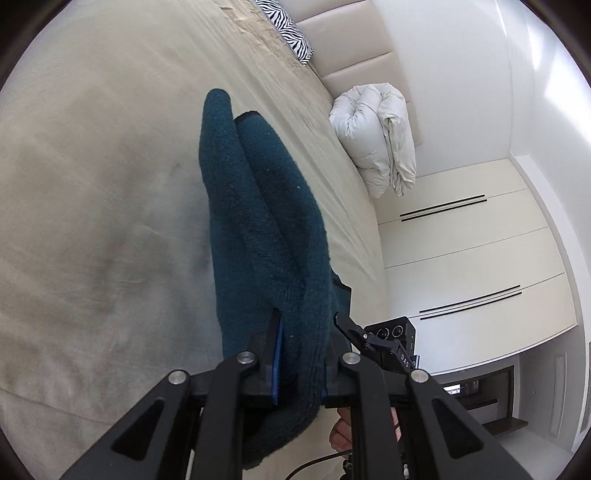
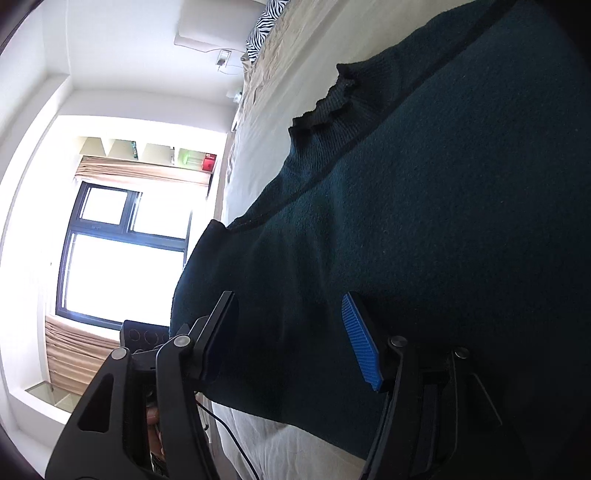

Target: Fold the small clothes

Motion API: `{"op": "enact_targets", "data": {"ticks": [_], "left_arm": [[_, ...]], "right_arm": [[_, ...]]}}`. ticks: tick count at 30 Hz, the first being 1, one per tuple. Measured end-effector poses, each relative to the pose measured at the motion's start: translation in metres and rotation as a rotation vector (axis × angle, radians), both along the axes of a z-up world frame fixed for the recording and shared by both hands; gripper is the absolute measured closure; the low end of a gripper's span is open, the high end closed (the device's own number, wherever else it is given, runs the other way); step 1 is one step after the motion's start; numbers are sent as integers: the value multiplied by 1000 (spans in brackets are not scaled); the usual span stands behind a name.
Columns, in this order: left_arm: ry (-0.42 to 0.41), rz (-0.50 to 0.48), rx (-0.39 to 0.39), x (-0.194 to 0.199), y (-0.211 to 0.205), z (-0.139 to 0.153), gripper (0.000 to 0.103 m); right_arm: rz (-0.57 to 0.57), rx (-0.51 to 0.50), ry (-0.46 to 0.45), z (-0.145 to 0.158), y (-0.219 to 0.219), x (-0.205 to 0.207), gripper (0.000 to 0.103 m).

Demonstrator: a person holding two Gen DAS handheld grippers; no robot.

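A dark teal knit sweater (image 1: 258,221) lies bunched on the beige bed sheet (image 1: 92,203). My left gripper (image 1: 301,354) is shut on a thick fold of the sweater, which runs away from the fingers as a long doubled ridge. In the right wrist view the same sweater (image 2: 424,221) fills most of the frame, with its ribbed collar (image 2: 328,107) at the top. My right gripper (image 2: 291,332) is open, its fingers spread wide over the fabric, blue pad (image 2: 360,339) showing on the right finger. The right gripper also shows in the left wrist view (image 1: 384,339).
A rolled white duvet (image 1: 376,136) sits at the bed's far edge by the padded headboard. A zebra-print pillow (image 1: 288,29) lies at the bed's head. White wardrobe doors (image 1: 480,258) stand beyond the bed. A bright window (image 2: 122,254) with curtains is on the other side.
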State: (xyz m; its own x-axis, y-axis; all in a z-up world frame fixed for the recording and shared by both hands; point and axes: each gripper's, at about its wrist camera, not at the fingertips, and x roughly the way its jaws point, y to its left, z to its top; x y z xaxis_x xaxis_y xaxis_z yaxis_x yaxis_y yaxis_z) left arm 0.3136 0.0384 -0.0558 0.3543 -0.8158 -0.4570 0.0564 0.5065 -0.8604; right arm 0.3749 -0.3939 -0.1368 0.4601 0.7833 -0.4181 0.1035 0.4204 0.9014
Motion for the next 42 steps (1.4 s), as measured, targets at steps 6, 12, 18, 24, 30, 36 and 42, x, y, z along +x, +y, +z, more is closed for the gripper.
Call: {"op": "enact_targets", "data": {"ticks": [6,12,18,24,30,36,42], "left_arm": [[-63,-129,40,6,-100,21,87],[-59,-255,87,6,-200,-5,87],[6,-300,131,6,-241,-51,69],[-144,-342,122,-18,-222,-18,37],[-245,-296,146,-27,-183,3,37],[-177,-273,145,-27,-166,-16,37],[-198,-279,144,-23,-161,-15,37]], "right_arm": [[-112,116,-13,2,-74,-12,39],[-153,194,0,2,-117,-14,32],[-167,213,32,-8,-139,-5,32],[-98,94,59,4,-134,11,32],[-4,-121,87,18,-111,26,44],[34,-306,117,25,-102,32,88],[20,-384,80,49,-119,38,90]]}}
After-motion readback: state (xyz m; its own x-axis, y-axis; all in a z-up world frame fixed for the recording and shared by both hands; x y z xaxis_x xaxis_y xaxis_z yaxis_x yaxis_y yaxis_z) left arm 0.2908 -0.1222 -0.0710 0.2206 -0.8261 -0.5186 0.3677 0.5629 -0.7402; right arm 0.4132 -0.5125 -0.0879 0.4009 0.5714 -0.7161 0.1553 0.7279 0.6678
